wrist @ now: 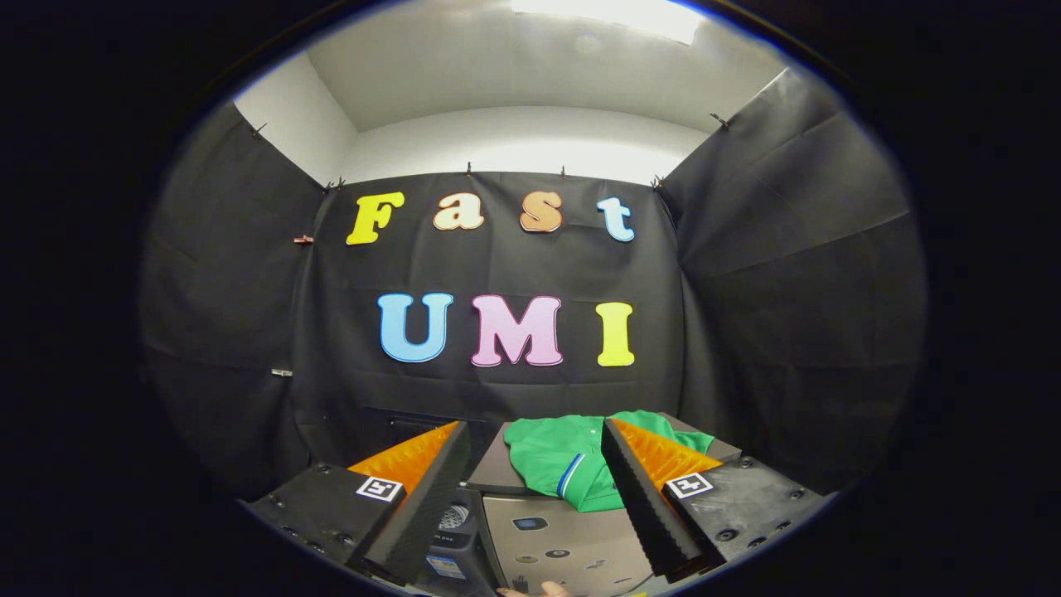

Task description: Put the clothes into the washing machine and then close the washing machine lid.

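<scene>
Clothes (555, 464), a green shirt, lie atop the washer (572, 539), just beyond the gripper (535, 452), whose fingers are spread and empty. Best go in low and pinch a thick fold.

Black cloth wall (514, 274) hangs across the centre of the frame, flanked by creased black cloth side panels (796, 274), all held up by small clips (303, 240). Above, white wall (522, 141), pale ceiling and a bright ceiling light (605, 15) at top centre.
</scene>
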Available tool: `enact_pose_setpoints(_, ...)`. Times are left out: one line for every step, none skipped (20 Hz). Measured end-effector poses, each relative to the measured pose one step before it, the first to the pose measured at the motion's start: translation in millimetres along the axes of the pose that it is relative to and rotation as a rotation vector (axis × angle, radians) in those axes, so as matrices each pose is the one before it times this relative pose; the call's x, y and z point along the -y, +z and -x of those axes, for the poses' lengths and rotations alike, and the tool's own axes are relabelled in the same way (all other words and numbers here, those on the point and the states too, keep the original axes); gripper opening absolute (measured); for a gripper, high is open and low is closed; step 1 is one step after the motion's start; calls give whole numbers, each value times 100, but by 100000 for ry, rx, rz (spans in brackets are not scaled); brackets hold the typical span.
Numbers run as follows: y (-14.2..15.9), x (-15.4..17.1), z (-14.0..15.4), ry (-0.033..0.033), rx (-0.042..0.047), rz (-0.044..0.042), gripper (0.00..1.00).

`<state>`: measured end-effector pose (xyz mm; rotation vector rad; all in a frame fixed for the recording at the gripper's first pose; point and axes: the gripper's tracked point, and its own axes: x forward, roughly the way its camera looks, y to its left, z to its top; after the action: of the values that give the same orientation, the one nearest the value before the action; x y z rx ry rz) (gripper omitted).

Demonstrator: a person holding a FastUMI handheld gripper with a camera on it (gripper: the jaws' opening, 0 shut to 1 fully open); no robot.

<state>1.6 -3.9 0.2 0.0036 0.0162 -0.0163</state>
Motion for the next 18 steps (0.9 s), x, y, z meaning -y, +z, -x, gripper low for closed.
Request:
enact_pose_setpoints(-4,121,-11,-159,-142,50,99)
enact_pose_setpoints(-34,74,-117,-239,-148,221,99)
enact_pose_setpoints(-101,79,-50,-151,-182,299,99)
enact_pose_setpoints(-105,57,-131,-87,-228,197,99)
enact_pose_setpoints(-19,11,-11,60,-153,41,99)
enact_pose_setpoints(-19,112,-140,-166,-135,-40,99)
enact_pose_setpoints(-9,251,-488,-113,-145,-27,99)
enact_pose_setpoints(192,281,-754,-161,-125,174,99)
enact_pose_setpoints(155,242,-861,-12,-87,596,99)
enact_pose_setpoints(168,157,-850,234,-242,756,99)
enact_pose_setpoints(228,205,-920,117,-300,726,99)
enact_pose_setpoints(215,201,-985,139,-344,819,99)
enact_pose_setpoints(94,320,-1151,-137,-440,976,99)
enact_pose_setpoints(138,370,-1348,-269,-647,752,99)
enact_pose_setpoints(-84,391,-1320,-71,-1066,102,98)
enact_pose_setpoints(-140,398,-1423,-52,-1468,-73,98)
enact_pose_setpoints(-302,518,-1497,-354,-1969,214,98)
enact_pose_setpoints(-352,539,-1665,-656,-2223,353,98)
